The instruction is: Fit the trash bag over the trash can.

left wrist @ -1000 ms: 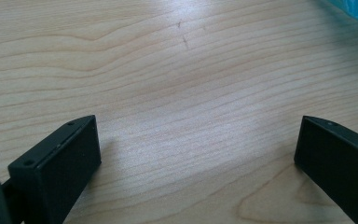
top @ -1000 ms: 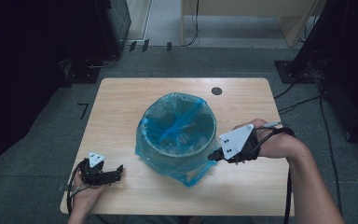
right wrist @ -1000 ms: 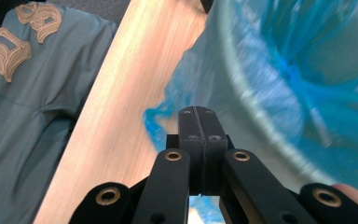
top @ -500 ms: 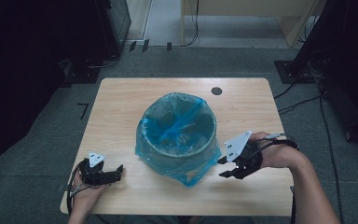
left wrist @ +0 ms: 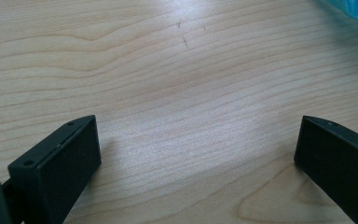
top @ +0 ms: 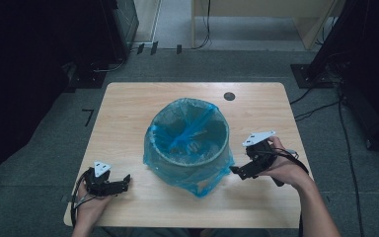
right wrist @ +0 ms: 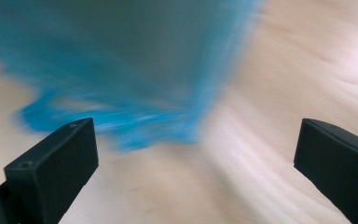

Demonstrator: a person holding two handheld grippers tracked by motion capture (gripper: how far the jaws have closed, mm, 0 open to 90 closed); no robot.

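L gripper rests low on the wooden table near the front-left corner, jaws apart w/ bare wood between them in the left gripper view, nothing held; a sliver of blue bag shows at the top-right corner there. Mid-table stands the bin, lined w/ a blue plastic bag whose edge is folded over the rim and hangs down the outside to the tabletop, bunching at the front. The bin sits upright, mouth up toward the high cam, long axis vertical; the bag's loose skirt trails toward the person's side. Something pale lies inside at the bottom, too small to tell what. R gripper is just beside the bin's right-front, close to the hanging bag; its jaws have just been opening and stand wide, nothing between them. The right gripper view is motion-blurred, blue bag ahead and left of the jaws. Small dark round spot on the table behind the bin. Risks, as I judge them: if R closes on the thin film and tugs sideways, the liner could slip off the rim or tear, or the light bin could tip or slide since L isn't steadying it; a pinch of too little film would slip out.
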